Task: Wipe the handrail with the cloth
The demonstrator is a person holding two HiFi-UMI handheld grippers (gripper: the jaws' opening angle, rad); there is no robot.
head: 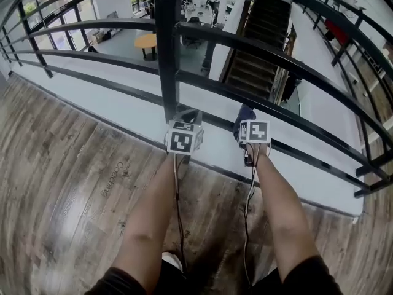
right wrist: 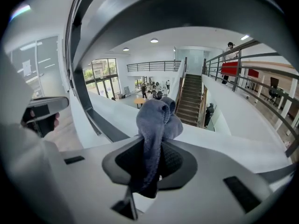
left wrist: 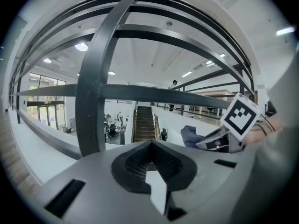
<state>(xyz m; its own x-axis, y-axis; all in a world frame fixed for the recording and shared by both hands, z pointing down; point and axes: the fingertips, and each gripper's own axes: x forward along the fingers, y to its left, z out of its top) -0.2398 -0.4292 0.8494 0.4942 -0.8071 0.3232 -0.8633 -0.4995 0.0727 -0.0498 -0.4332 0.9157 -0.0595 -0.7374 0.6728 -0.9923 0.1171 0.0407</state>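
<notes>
Upper walkway w/ a wood floor, edged by a dark metal railing over a hall w/ stairs below. The right gripper pinches a grey-blue cloth, bunched past the jaws, low by the bottom bars and right of the post; whether it touches a bar is prob. not readable here, and the left gripper is pressed together on nothing, just beside the post. To wipe well: press the loose wad flat onto a bar, hold the pinch firm, and run along the bar's length, not across.
</notes>
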